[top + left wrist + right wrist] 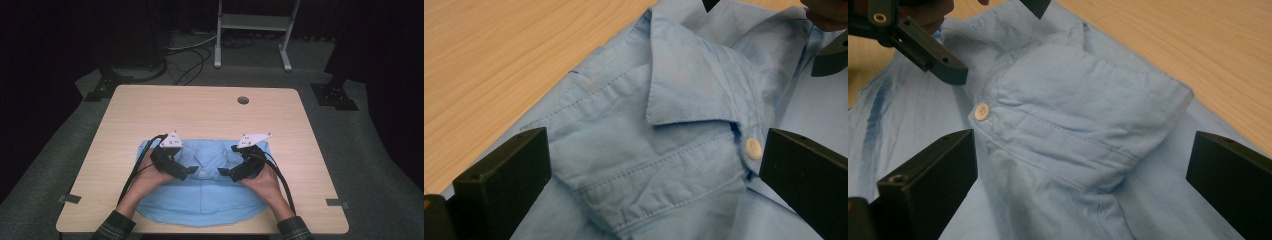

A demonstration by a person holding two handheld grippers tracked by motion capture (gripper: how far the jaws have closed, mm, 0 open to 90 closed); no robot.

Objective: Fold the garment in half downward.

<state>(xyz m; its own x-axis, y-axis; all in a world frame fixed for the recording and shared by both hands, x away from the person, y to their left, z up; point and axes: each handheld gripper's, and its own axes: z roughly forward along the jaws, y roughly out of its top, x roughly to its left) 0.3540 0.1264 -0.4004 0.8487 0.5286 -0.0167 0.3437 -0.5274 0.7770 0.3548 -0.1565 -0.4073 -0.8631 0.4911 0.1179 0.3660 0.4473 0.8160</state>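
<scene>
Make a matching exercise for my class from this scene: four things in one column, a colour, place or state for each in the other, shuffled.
Things:
1. shirt
2. button
3. left claw
4. cable hole

Descriptions:
A. white, just under the collar
B. open, jaws over the shirt's collar area
C. light blue, folded on the table
D. dark and round, near the table's far edge

Pairs: 1-C, 2-A, 3-B, 4-D

shirt (202,200) on table (200,107) near edge | collar (207,155) far side
</scene>
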